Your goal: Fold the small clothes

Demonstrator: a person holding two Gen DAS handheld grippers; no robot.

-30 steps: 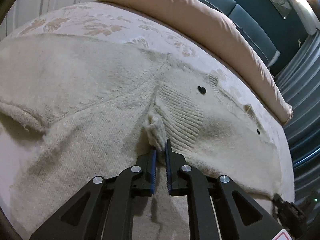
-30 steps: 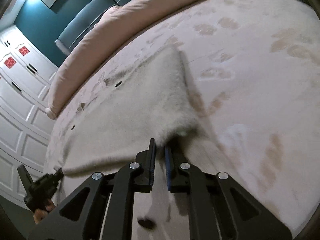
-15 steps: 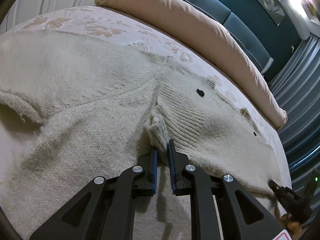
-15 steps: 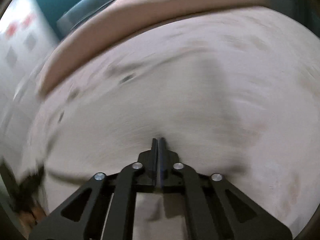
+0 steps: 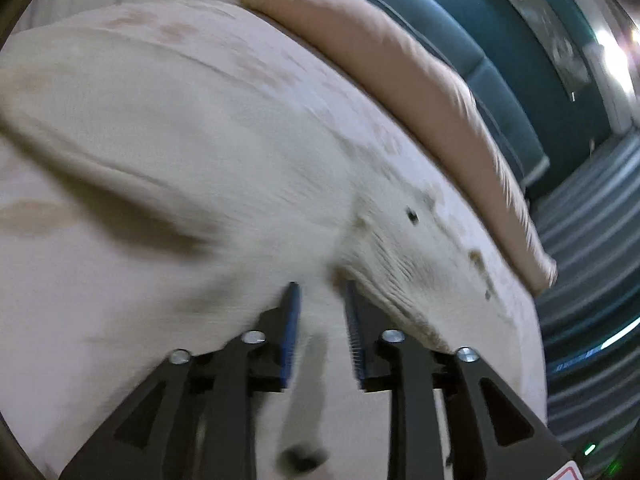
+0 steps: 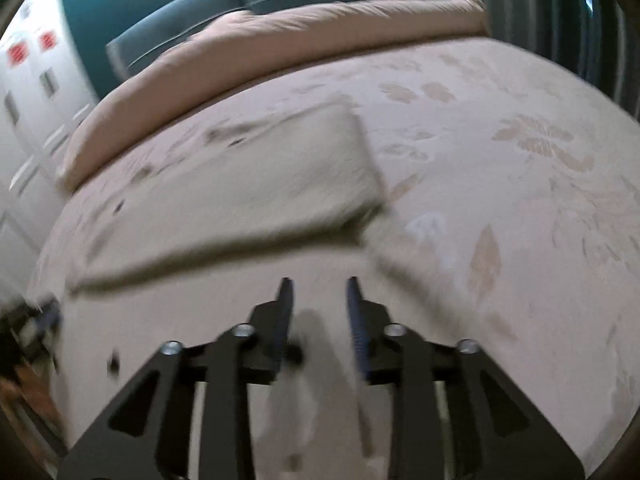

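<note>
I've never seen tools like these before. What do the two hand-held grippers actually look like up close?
Both look alike. The left hand-held gripper and the right hand-held gripper are matte black, angular frames with triangular cut-outs and round silver bolt heads. Each ends in two narrow fingers lined with ribbed blue pads. A white sticker with red edging shows at the left one's corner. No cables or sleeves show.

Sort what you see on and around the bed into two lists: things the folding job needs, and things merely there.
Belongs to the job:
cream knitted sweater
left gripper
right gripper

Just there:
patterned bedspread
rolled pink duvet
teal headboard
white wardrobe
</note>
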